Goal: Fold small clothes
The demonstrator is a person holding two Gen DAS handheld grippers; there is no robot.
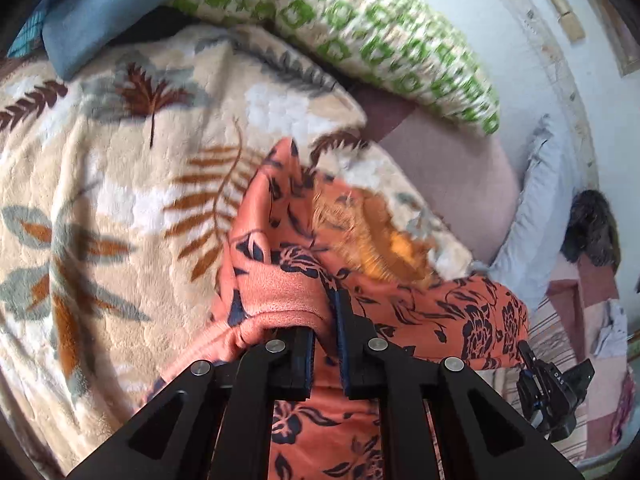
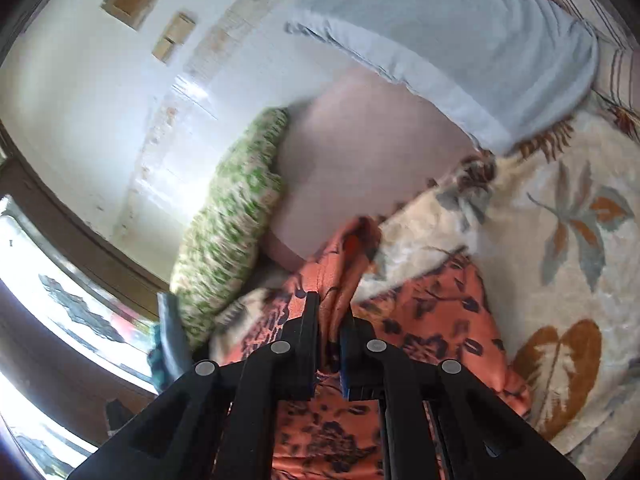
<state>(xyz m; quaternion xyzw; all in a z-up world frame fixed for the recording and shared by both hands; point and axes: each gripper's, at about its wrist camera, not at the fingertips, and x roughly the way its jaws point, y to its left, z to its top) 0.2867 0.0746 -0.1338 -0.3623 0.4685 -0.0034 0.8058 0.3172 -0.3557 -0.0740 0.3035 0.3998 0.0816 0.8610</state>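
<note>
The garment [image 1: 280,240] is small, orange, with a dark floral print. It hangs between both grippers above a cream leaf-print blanket [image 1: 100,184]. My left gripper [image 1: 325,320] is shut on the garment's hemmed edge. My right gripper [image 2: 329,316] is shut on another bunched edge of the garment [image 2: 432,312]. The right gripper [image 1: 554,396] also shows at the lower right of the left wrist view, at the garment's far end. The part of the cloth between the pads is hidden.
A green-and-white patterned pillow [image 1: 360,28] lies at the head of the bed, by a white wall [image 2: 100,92]. A pale blue pillow [image 2: 460,40] and a pink sheet [image 2: 360,160] lie beyond the blanket [image 2: 560,220]. A window [image 2: 48,280] is at left.
</note>
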